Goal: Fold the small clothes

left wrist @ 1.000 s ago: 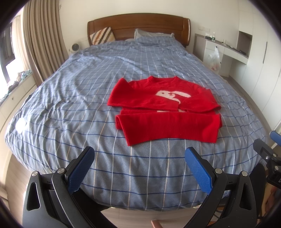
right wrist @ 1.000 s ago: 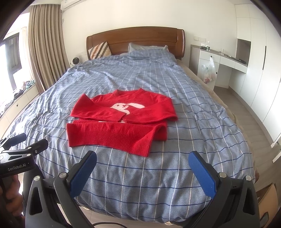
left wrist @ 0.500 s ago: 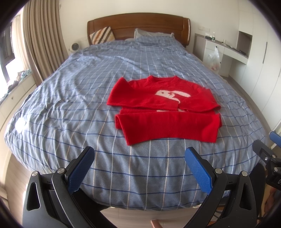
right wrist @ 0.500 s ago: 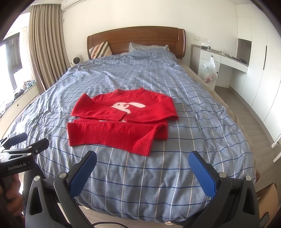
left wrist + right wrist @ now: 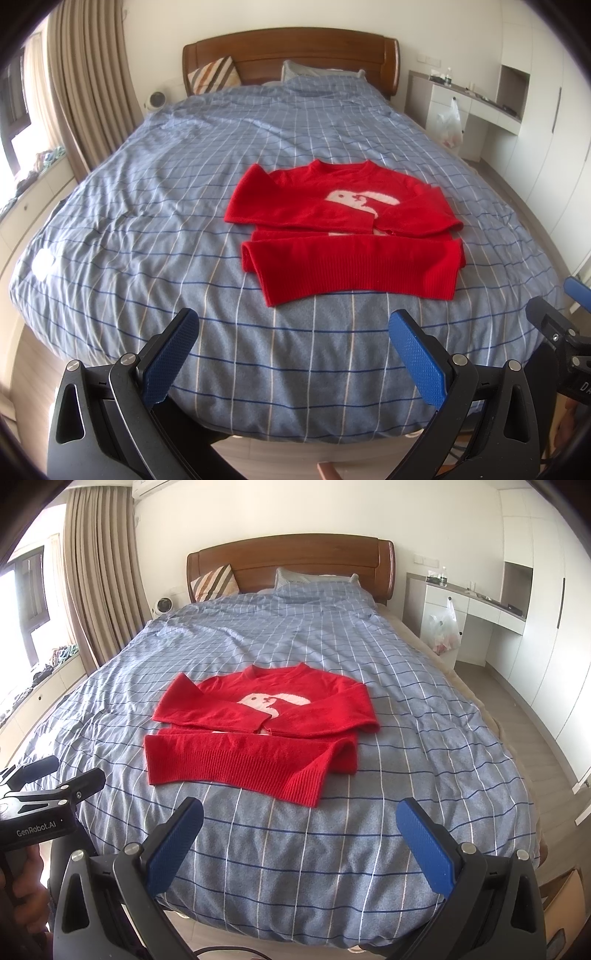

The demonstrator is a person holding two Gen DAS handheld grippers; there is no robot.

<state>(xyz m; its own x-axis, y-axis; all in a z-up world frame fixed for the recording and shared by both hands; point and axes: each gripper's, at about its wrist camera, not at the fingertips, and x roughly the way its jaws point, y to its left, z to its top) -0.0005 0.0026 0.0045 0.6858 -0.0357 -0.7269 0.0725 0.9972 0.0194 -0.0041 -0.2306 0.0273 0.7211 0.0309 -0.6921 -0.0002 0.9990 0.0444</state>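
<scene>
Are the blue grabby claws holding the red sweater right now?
No, nothing is held. The left gripper and right gripper are both open and empty, while the red sweater lies apart on the bed.

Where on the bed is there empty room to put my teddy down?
The bed has bare cover between the red sweater and the pillows, along both sides of it, and in the strip between its hem and the open left gripper and right gripper. Only the sweater's own patch is taken.

Bare bedspread [image 5: 295, 849] lies open between both spread tongs and the red sweater [image 5: 255, 738].
</scene>
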